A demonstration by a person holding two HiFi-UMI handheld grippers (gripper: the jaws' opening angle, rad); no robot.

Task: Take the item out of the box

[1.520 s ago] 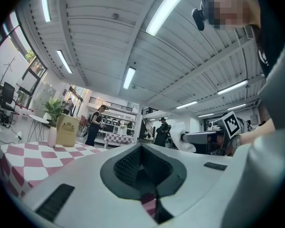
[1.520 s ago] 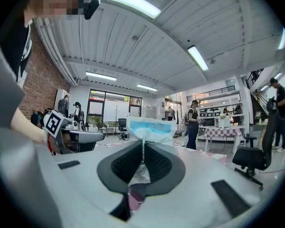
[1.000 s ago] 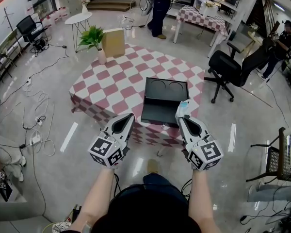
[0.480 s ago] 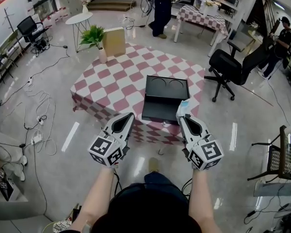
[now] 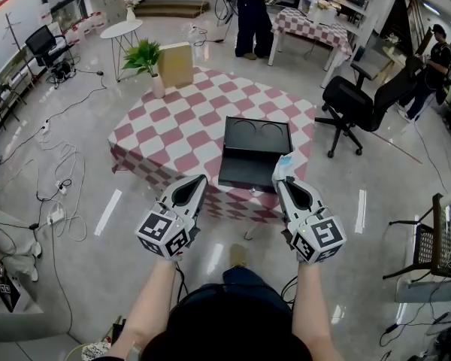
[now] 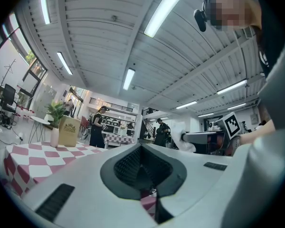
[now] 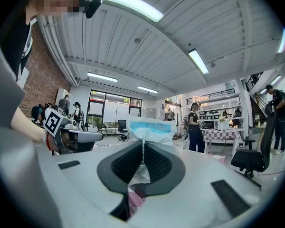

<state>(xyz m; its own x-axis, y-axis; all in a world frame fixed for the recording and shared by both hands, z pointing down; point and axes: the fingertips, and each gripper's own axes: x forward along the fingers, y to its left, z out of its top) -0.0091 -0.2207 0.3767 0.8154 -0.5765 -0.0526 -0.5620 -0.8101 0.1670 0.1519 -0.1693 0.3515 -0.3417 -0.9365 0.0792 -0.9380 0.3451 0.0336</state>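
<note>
An open black box lies on the checkered table, its lid standing up at the far side with two round recesses. My right gripper is shut on a white and blue packet, held up at the box's near right corner; the packet sticks out above the closed jaws in the right gripper view. My left gripper hovers at the table's near edge, left of the box, jaws closed with nothing between them.
A potted plant and a tan box stand at the table's far left. A black office chair sits to the right, a small round white table at the back left. Cables trail over the floor at left. People stand at the back.
</note>
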